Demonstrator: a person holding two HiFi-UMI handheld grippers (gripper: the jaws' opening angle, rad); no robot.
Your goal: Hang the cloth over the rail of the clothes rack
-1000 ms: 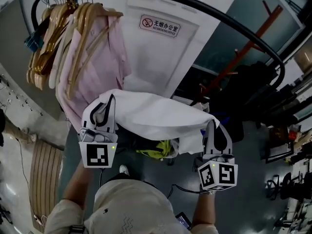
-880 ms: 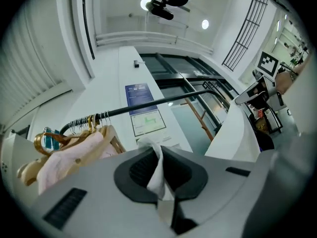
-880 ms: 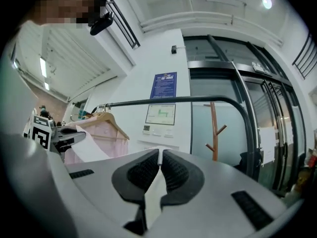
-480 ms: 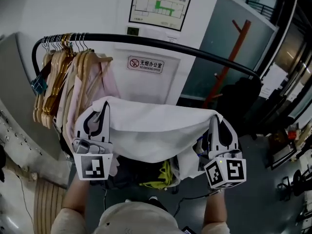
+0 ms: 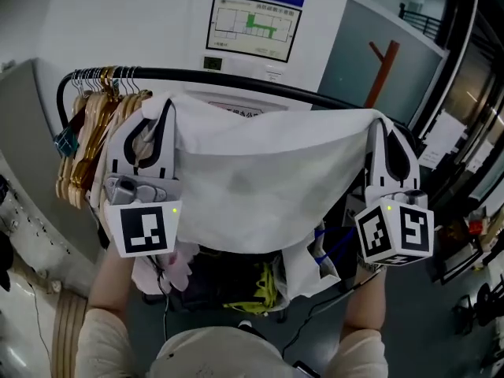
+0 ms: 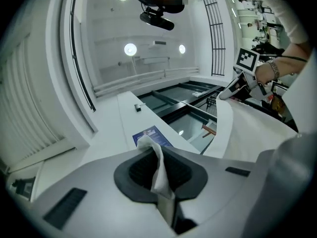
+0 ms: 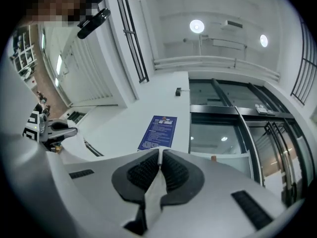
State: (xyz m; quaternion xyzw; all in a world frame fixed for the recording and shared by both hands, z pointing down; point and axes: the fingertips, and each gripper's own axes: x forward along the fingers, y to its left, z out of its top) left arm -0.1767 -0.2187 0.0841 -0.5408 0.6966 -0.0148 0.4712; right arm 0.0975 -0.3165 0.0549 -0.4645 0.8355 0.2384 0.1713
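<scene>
The cloth point(image 5: 260, 179) hides much below the rail point(image 5: 189, 75); print on the wall poster point(image 5: 253, 26) is illegible.

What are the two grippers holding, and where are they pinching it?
Both hold the white cloth by its top edge. The left gripper pinches one upper corner and the right gripper the other, with the cloth spread between them.

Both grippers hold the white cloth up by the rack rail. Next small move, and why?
Probably push both grippers forward so the top edge of the white cloth crosses the black metal rail. The left gripper and right gripper are each shut on a top corner; the cloth hangs spread at rail height, not yet draped over it.
</scene>
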